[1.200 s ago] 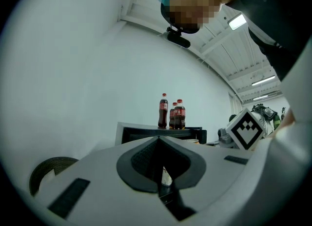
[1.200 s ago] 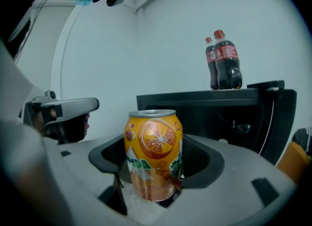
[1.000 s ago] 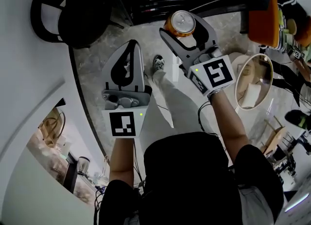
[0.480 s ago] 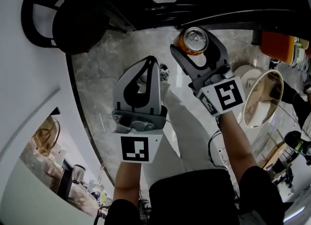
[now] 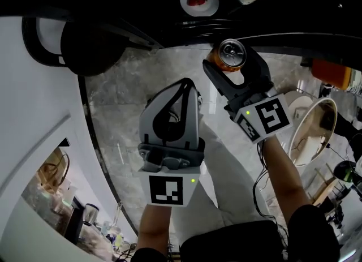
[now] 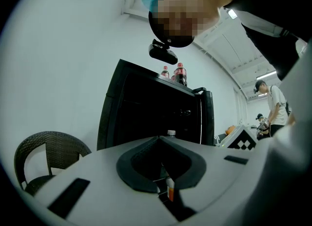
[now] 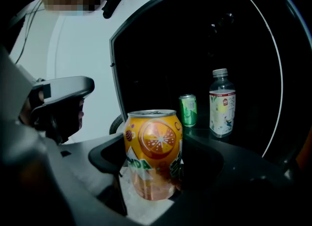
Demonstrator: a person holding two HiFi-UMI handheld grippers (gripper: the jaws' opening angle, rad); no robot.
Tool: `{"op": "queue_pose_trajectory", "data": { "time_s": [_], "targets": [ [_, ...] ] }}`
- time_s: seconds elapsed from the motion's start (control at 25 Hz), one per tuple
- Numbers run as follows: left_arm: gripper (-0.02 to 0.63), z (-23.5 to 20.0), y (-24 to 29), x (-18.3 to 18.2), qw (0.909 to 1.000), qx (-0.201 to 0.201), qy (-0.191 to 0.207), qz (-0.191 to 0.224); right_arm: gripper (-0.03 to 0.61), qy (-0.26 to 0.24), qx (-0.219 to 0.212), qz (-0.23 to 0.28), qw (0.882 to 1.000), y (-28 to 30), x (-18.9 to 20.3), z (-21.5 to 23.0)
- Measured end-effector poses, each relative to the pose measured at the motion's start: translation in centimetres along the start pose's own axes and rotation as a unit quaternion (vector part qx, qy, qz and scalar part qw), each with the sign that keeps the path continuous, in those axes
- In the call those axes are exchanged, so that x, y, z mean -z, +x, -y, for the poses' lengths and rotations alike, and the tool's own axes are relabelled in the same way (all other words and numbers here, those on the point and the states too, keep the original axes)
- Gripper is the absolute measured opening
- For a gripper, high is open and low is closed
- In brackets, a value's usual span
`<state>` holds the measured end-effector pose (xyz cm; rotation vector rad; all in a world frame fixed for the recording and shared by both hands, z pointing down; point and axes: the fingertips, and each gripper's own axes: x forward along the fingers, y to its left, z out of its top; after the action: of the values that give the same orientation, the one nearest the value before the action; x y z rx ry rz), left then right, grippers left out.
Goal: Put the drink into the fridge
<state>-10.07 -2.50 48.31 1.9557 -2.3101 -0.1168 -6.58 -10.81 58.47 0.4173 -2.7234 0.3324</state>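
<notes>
Orange can (image 7: pixel 152 154) in right claw (image 5: pixel 233 69), near fridge shelf (image 7: pixel 243 141) front edge

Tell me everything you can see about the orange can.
The can is short, orange and metal, with an orange-slice picture, a green-and-white logo and a silver lid. It stands upright, clamped between the right gripper's jaws, held above the floor just in front of the black fridge.
</notes>
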Motion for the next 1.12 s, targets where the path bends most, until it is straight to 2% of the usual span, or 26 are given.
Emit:
{"op": "queue_pose_trajectory", "data": {
  "time_s": [0.2,0.4,0.68,1.12],
  "targets": [
    [0.009,-0.2,1.0,-0.9,0.9999,0.005,0.005,0.011,0.325,-0.004,-0.009,0.020,1.000,3.2,-1.9,0.4],
    [0.009,-1.8,1.6,-1.6,0.9998,-0.005,-0.011,0.018,0.325,-0.028,-0.024,0.035,0.999,7.1,-3.9,0.3],
    [0.009,-2.9,1.7,-3.4,0.9996,-0.015,0.001,0.025,0.325,-0.049,-0.031,0.043,0.997,11.1,-5.6,0.4],
    [0.009,-3.5,1.1,-2.5,0.9997,-0.020,-0.003,0.013,0.325,-0.059,-0.020,0.048,0.997,16.8,-6.7,1.3]
  ]
}}
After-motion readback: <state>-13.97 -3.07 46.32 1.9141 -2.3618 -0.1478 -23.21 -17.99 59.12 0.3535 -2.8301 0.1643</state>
